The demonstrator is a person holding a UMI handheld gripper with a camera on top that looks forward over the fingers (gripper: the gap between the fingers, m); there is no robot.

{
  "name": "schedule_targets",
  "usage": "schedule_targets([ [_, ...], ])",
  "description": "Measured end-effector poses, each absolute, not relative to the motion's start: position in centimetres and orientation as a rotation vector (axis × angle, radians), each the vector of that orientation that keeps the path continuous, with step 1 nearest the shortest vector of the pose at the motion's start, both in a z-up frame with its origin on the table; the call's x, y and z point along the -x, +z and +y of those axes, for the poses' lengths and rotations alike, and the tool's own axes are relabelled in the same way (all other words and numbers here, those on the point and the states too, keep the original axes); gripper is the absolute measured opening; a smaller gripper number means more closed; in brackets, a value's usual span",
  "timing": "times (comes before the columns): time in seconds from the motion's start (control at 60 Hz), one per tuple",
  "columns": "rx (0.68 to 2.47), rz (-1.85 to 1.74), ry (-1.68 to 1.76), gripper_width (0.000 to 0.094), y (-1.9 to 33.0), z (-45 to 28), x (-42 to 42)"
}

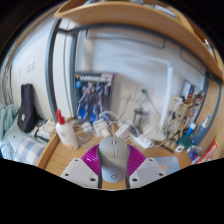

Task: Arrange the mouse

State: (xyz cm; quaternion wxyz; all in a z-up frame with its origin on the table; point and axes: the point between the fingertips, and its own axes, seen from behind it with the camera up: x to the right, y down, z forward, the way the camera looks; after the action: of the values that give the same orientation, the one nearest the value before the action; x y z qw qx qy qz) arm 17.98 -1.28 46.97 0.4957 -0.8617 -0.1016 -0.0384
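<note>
One mouse (114, 160) in play here, grey and rounded, and it sits right between the two fingers of the gripper (114, 166), its nose pointing away from the camera and its tail end down at the root of the fingers. The magenta pads (92, 160) flank it on either side, one pad per finger, two in all, and they look to be pressed up against the mouse's flanks, so I'd call the gripper clamped on it; no gap shows on either side. Whether the mouse is resting on the wooden desk (70, 157) or lifted just clear of it, I can't tell from here. Beyond the fingertips the desk runs back to a cluttered far edge. Off to the left of the fingers stands one white bottle with a red cap (67, 133), upright, well apart from the mouse. Behind it, propped against the wall, is one poster or box front (96, 98) with a figure on it. Further left, one dark bag-like shape (27, 107) hangs or leans by the wall. To the right there is a jumble of small things too muddled to count, and a wooden shelf (120, 15) spans overhead.
</note>
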Motion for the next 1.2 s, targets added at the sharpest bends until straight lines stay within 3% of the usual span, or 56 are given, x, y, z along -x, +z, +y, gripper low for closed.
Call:
schedule_targets([
  [0.117,1.982,-0.192,-0.126,0.0311,54.0,-1.1,-22.9],
  [0.25,1.947,-0.148,-0.161,0.0309,56.1,-0.8,-29.6],
  [0.317,1.989,-0.135,-0.182,0.0310,54.3,-0.7,-32.5],
  [0.483,2.132,-0.124,-0.210,0.0310,45.9,-0.2,-39.1],
  [0.683,2.301,-0.117,-0.141,0.0310,36.4,-0.9,-40.6],
  [0.867,2.327,-0.068,-0.103,0.0336,33.0,-1.2,-40.7],
  [1.083,2.334,-0.033,-0.118,0.0508,32.7,-1.5,-40.9],
  [1.15,2.336,0.007,-0.148,0.0670,32.8,-1.8,-41.5],
  [1.2,2.355,0.015,-0.144,0.0855,33.0,-2.3,-41.7],
])
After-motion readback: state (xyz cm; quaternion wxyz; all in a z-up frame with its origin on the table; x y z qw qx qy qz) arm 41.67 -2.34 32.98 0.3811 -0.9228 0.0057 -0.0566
